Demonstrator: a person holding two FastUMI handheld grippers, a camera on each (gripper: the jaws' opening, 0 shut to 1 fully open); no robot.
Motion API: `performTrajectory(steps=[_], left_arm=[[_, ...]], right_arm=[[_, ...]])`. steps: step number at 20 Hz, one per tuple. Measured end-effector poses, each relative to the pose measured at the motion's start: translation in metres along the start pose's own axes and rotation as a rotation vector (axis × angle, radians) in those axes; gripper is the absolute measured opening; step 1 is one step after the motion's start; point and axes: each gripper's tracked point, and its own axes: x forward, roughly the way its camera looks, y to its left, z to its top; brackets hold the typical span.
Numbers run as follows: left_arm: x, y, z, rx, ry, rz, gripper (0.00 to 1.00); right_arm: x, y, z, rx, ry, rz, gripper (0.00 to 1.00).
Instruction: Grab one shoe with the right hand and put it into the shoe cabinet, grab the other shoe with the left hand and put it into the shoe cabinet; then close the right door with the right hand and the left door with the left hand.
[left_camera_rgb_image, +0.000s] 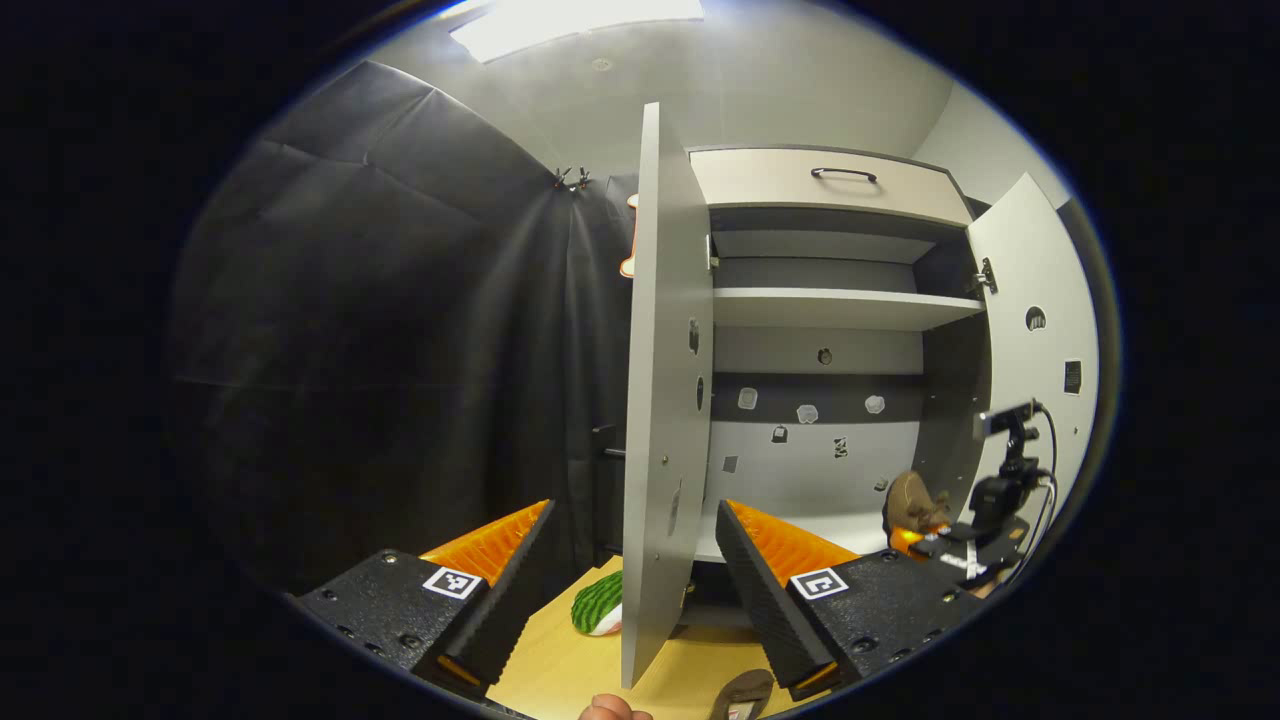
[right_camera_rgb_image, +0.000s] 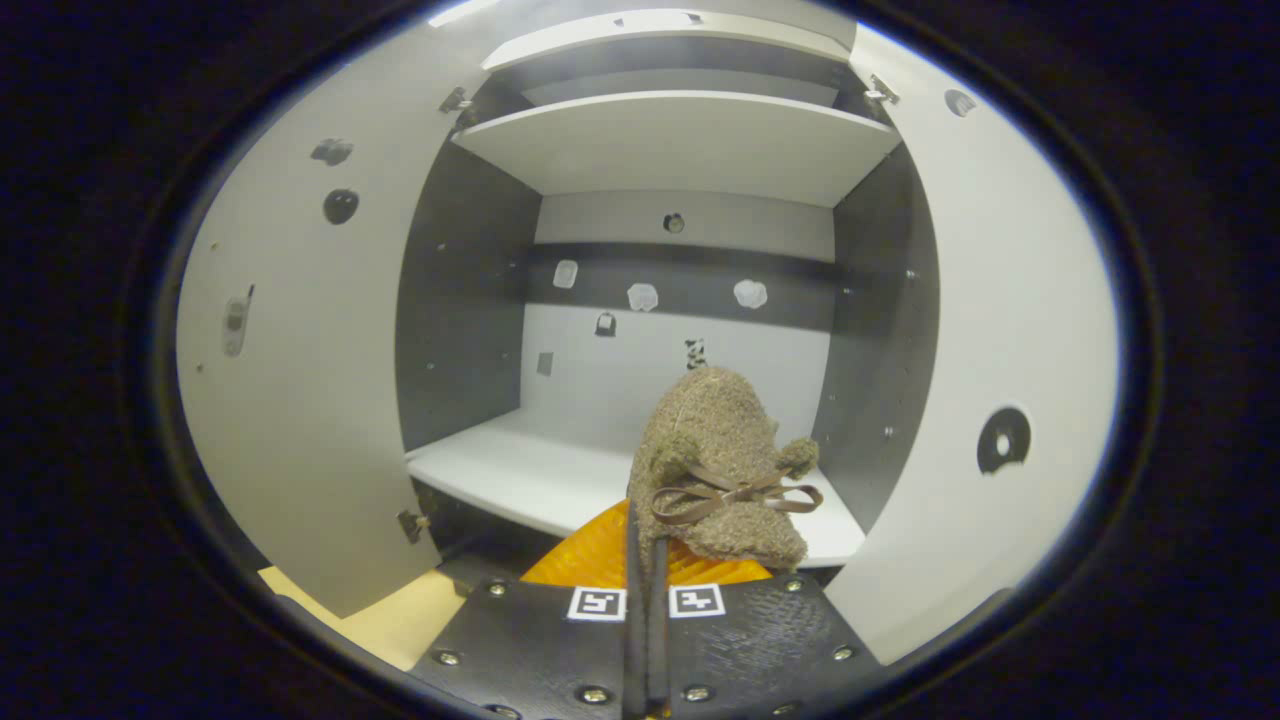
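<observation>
Shoe (right_camera_rgb_image: 722, 462) heel hidden between right gripper (right_camera_rgb_image: 645, 560) fingers — grip point unseen

- No actual words, brand names or numbers readable anywhere, honestly.
- Closest thing to a sign: square black-and-white coded markers, one on each finger of the left claw (left_camera_rgb_image: 636, 590) at 6 o'clock, and two side by side on the right claw (right_camera_rgb_image: 647, 560).
- Small stickers on the shoe cabinet (right_camera_rgb_image: 690, 330) back wall are too tiny to read.
</observation>
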Motion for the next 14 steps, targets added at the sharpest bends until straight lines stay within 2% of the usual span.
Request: performTrajectory(steps=[2,5,7,10,11,12,14], left_arm=[[0.0,0.005,0.0,0.001,-0.001,0.017,0.96],[0.001,0.014,-0.002,-0.002,0.004,0.047,0.96],[-0.001,0.019,-0.004,-0.004,0.011,0.067,0.97],[-0.002,0.03,-0.007,0.006,0.021,0.103,0.97],[-0.003,0.034,-0.008,0.007,0.022,0.114,0.94],[-0.003,0.036,-0.008,0.005,0.024,0.125,0.96],[-0.004,0.042,-0.009,-0.001,0.028,0.141,0.93]], right_arm=[[0.031,-0.008,0.019,-0.013,-0.018,-0.018,0.01],[0.071,-0.02,0.026,-0.005,0.001,-0.037,0.01],[0.097,-0.027,0.024,0.0,0.028,-0.049,0.01],[0.113,-0.032,0.014,0.01,0.07,-0.058,0.01],[0.12,-0.033,0.011,0.012,0.086,-0.061,0.01],[0.13,-0.033,0.008,0.014,0.096,-0.06,0.01],[0.142,-0.034,0.003,0.006,0.116,-0.064,0.01]])
